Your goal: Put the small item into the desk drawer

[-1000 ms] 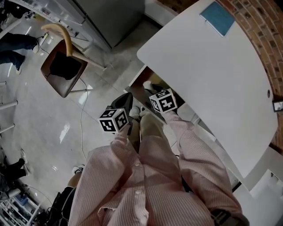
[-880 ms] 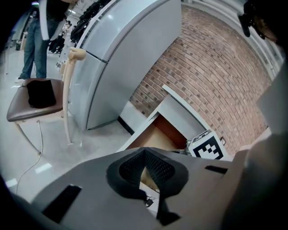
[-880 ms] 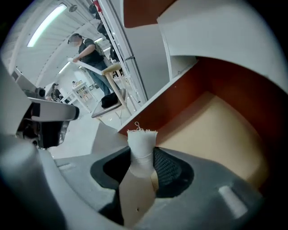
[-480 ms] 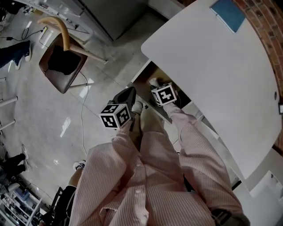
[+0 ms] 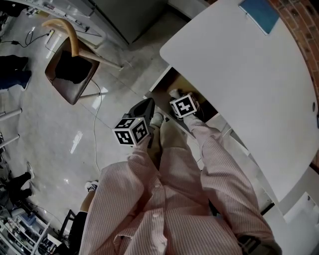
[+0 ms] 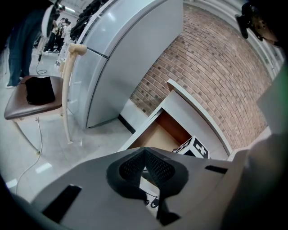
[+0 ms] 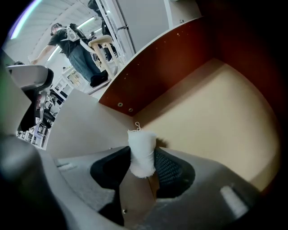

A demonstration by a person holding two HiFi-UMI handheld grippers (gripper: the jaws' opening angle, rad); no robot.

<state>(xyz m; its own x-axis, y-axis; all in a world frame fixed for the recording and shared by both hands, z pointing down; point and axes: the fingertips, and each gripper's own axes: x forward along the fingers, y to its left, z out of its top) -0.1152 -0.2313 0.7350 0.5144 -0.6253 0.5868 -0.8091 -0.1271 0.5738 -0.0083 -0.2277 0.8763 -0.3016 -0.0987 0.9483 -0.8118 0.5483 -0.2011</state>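
Note:
A small white cloth bundle (image 7: 141,153) is pinched upright in my right gripper (image 7: 143,162), which is shut on it. It hangs just above the tan bottom of the open desk drawer (image 7: 211,112), beside the red-brown side wall. In the head view the right gripper (image 5: 178,98) reaches into the drawer (image 5: 167,85) under the white desk (image 5: 239,84). My left gripper (image 5: 144,108) hovers left of the drawer front over the floor. Its pads (image 6: 157,166) meet at the tip with nothing between them, and beyond them shows the drawer (image 6: 157,134).
A chair (image 5: 70,74) with a brown seat and a black thing on it stands to the left by a grey cabinet (image 5: 134,15). A cable (image 5: 94,119) runs over the floor. A teal notebook (image 5: 259,12) lies on the desk. A person (image 7: 72,45) stands in the background.
The head view has shifted a little. Both grippers stay in about the same place by the drawer, the right one still holding the white bundle.

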